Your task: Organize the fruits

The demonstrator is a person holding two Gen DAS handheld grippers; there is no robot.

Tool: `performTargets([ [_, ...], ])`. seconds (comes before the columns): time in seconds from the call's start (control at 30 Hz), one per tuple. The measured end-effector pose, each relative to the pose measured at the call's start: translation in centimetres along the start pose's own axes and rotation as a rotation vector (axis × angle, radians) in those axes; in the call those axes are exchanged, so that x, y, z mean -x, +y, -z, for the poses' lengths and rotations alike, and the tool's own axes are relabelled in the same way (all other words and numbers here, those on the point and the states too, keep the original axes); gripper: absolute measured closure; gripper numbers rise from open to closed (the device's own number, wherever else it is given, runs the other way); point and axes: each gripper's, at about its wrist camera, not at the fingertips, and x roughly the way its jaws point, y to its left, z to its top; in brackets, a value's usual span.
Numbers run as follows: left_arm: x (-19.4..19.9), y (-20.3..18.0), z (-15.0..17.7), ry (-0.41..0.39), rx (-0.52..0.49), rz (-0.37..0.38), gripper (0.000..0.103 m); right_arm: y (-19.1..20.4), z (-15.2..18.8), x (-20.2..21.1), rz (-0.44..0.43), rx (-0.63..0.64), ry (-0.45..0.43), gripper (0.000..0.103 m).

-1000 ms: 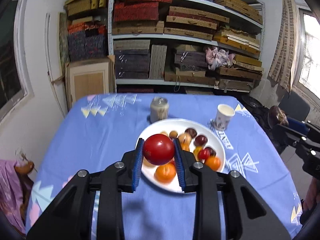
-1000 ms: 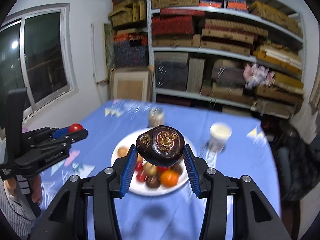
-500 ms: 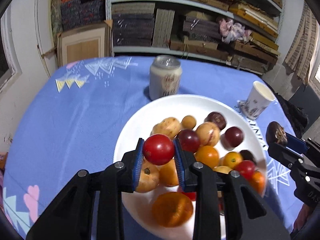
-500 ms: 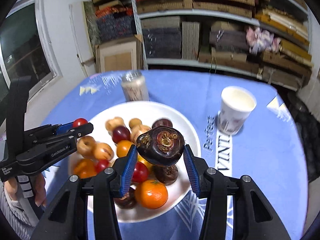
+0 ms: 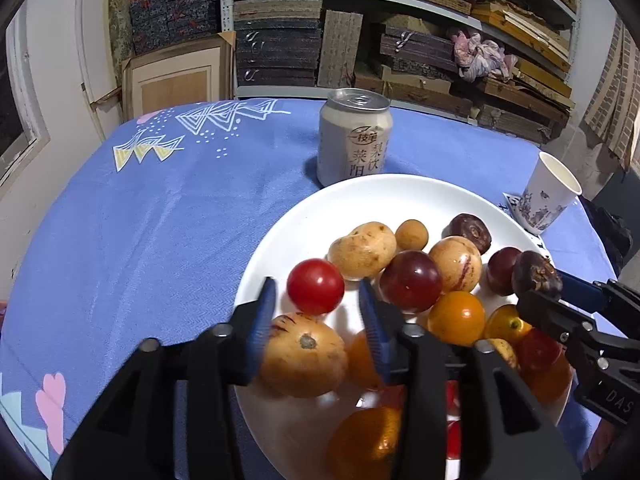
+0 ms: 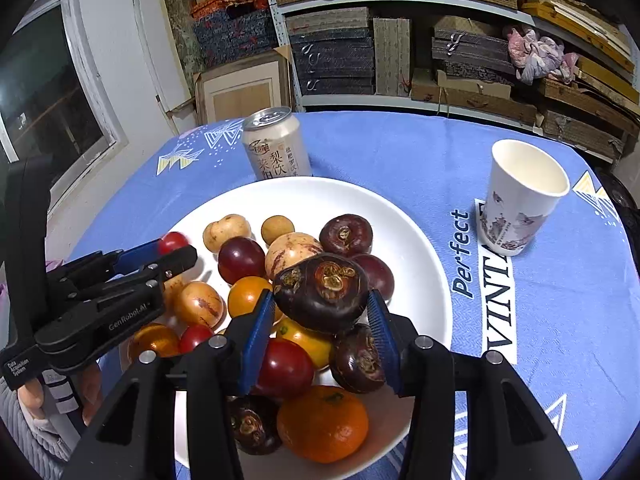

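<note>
A white plate (image 5: 400,196) (image 6: 328,196) on the blue tablecloth holds many small fruits: red tomatoes, orange ones, yellow-brown ones and dark water chestnuts. My left gripper (image 5: 318,312) is open over the plate's left side; a red cherry tomato (image 5: 315,286) sits between its blue pads with a gap on each side. It also shows in the right wrist view (image 6: 173,241). My right gripper (image 6: 320,316) is shut on a dark water chestnut (image 6: 322,292) (image 5: 536,272), held just above the fruit pile.
A drink can (image 5: 354,142) (image 6: 276,148) stands just behind the plate. A paper cup (image 6: 520,196) (image 5: 546,196) stands to the plate's right. Shelves stacked with boxes fill the back wall. A window is at the left.
Both grippers came down closer over the plate. My left gripper's jaws opened, freeing the red cherry tomato onto the plate. My right gripper kept its hold on the water chestnut.
</note>
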Motion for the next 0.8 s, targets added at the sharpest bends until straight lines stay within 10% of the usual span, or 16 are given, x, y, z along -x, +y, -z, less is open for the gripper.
performTargets([
  [0.4,2.7,0.6,0.9,-0.01,0.019,-0.022,0.049,0.8,0.6,3.9,0.006,-0.007,-0.076,0.033],
  [0.57,8.1,1.1,3.3,-0.087,0.046,-0.037,0.023,1.5,3.6,9.6,0.044,-0.03,-0.194,0.006],
  [0.8,14.8,0.7,11.0,-0.141,0.064,-0.01,0.007,1.9,10.9,14.1,0.076,-0.116,-0.249,0.003],
])
